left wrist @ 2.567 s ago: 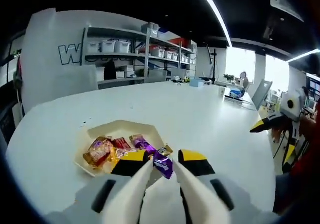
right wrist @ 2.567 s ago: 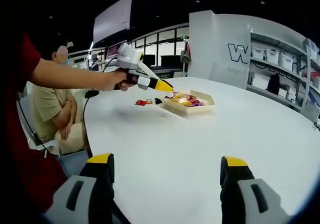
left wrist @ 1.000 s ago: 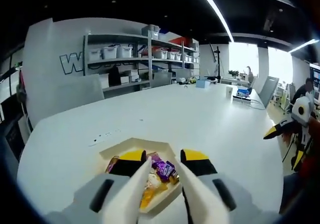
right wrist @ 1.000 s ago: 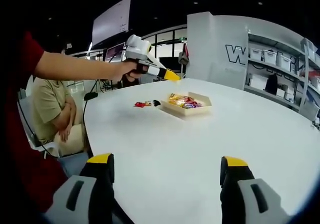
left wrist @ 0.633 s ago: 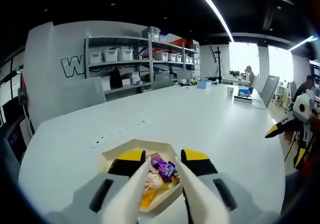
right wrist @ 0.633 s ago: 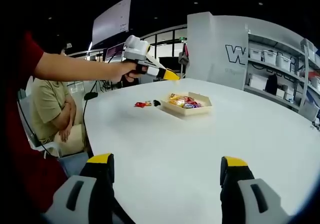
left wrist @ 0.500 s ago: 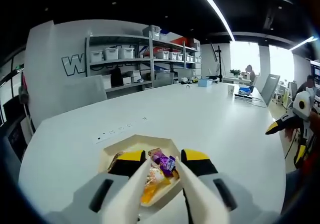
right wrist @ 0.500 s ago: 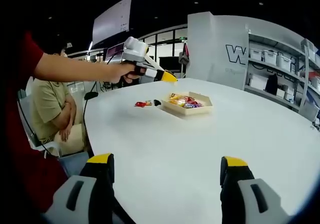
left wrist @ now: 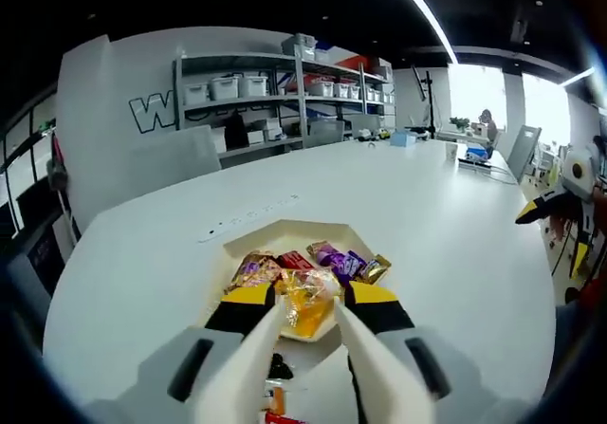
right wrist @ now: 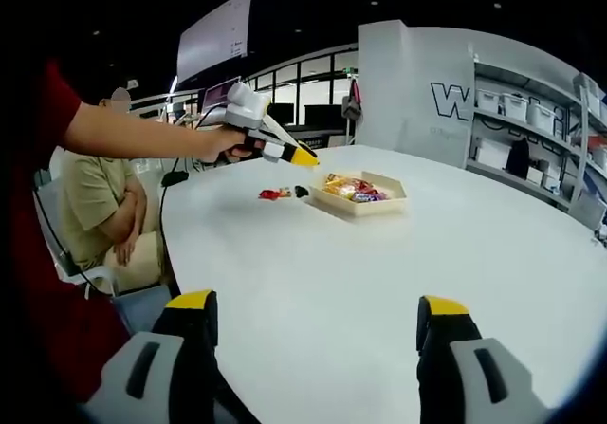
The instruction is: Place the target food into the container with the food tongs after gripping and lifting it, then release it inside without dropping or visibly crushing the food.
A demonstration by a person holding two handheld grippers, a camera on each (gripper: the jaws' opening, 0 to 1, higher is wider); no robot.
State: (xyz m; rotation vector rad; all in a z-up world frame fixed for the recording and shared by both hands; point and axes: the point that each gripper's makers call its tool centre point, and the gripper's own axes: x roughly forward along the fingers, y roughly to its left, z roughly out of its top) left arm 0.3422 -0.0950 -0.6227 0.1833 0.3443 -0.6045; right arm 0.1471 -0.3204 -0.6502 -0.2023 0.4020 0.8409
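A shallow cream tray (left wrist: 285, 234) holds several wrapped candies, among them a purple one (left wrist: 334, 259) and a yellow one (left wrist: 308, 308). My left gripper (left wrist: 311, 297) presses its yellow jaws on white food tongs (left wrist: 254, 358). The tong tips hover just above the tray's near edge, slightly apart, with nothing between them. In the right gripper view the tray (right wrist: 361, 203) sits far off on the white table, and the left gripper (right wrist: 303, 156) hangs to its left. My right gripper (right wrist: 318, 315) stands open and empty, low over the table.
Loose candies lie on the table beside the tray (left wrist: 276, 368) (right wrist: 270, 193). The right gripper (left wrist: 552, 230) shows at the table's right edge. A person (right wrist: 95, 206) sits at the table's far side. Shelves with bins (left wrist: 285, 87) line the back wall.
The purple candy that hung between the tong tips now lies in the tray. The left gripper has drawn back toward the tray's near edge. The right gripper has stayed still.
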